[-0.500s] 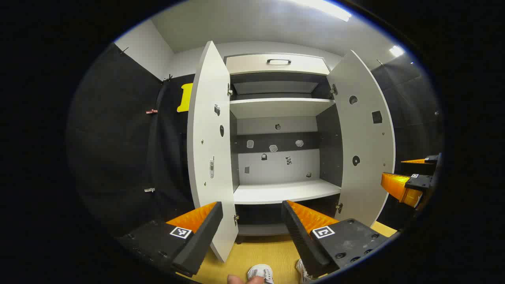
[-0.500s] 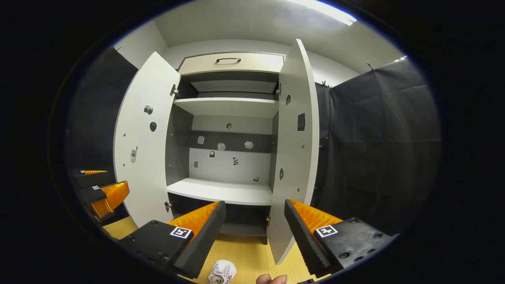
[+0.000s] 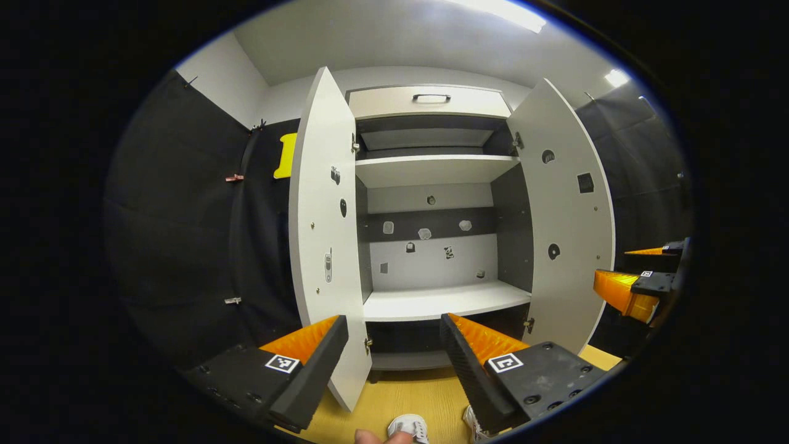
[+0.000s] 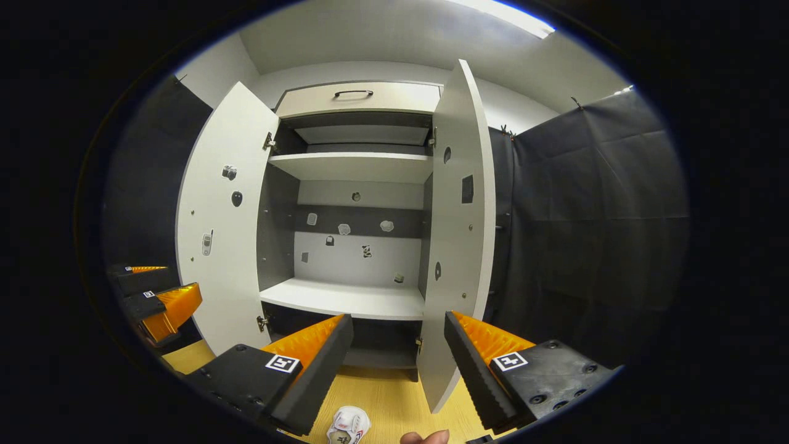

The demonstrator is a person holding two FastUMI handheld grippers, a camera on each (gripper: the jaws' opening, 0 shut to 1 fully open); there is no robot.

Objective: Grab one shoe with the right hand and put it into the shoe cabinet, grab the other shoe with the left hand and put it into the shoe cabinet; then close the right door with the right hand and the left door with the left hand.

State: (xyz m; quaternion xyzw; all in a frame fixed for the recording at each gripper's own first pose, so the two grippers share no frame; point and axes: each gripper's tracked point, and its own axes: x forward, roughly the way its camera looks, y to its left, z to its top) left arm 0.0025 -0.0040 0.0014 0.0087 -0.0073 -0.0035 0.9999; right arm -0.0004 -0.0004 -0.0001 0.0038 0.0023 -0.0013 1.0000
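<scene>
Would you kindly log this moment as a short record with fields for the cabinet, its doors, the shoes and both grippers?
cabinet: shoe cabinet, shelves bare
left door: left door swung open
right door: right door swung open
shoes: white shoe on the wooden floor below the grippers; another shoe in the right gripper view
left gripper: left gripper open, holding nothing
right gripper: right gripper open, holding nothing
stage: neither shoe grabbed yet
</scene>
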